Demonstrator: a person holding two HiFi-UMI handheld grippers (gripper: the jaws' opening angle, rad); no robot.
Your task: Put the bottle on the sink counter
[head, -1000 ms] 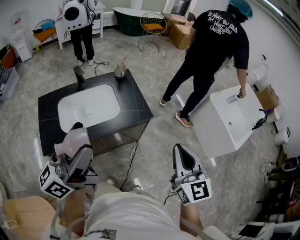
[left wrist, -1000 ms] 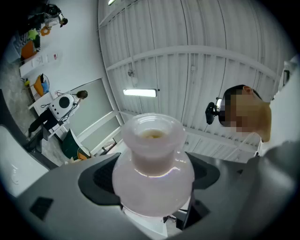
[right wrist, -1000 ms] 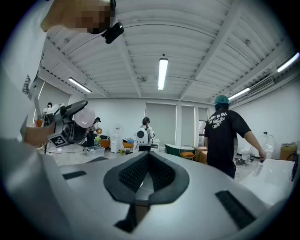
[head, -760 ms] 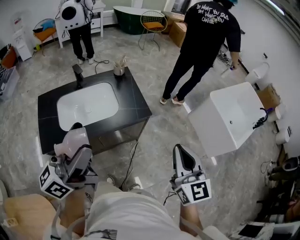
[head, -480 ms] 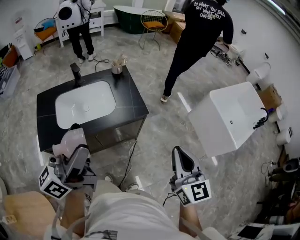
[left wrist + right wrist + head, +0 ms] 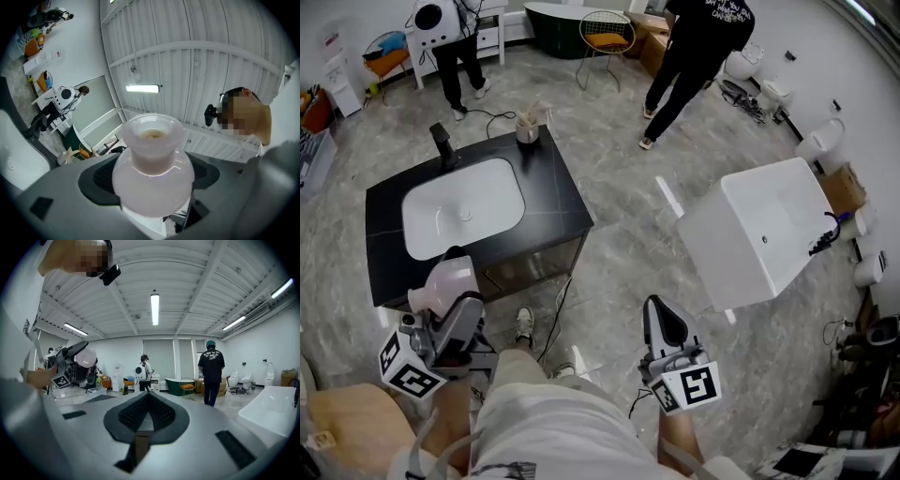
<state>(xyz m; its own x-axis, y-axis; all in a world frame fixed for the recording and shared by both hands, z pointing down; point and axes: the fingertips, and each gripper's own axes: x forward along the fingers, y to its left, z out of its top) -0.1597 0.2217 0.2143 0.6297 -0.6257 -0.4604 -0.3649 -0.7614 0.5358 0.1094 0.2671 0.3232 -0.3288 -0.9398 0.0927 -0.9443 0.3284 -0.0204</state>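
Black sink counter (image 6: 553, 202) with cup (image 6: 526, 128), faucet (image 6: 442, 143)

The black stone sink counter (image 6: 558, 202) stands at the left, with the white oval basin (image 6: 464, 206) sunk in it. On the counter, the black tap (image 6: 442, 142) is behind the basin and the small beige cup (image 6: 525, 127) is at the back right corner. The pale round plastic bottle (image 6: 442, 279) sits between the jaws of the left gripper (image 6: 455, 302), near the counter's front edge. The white square ceramic tub (image 6: 764, 225) stands well apart at the right.
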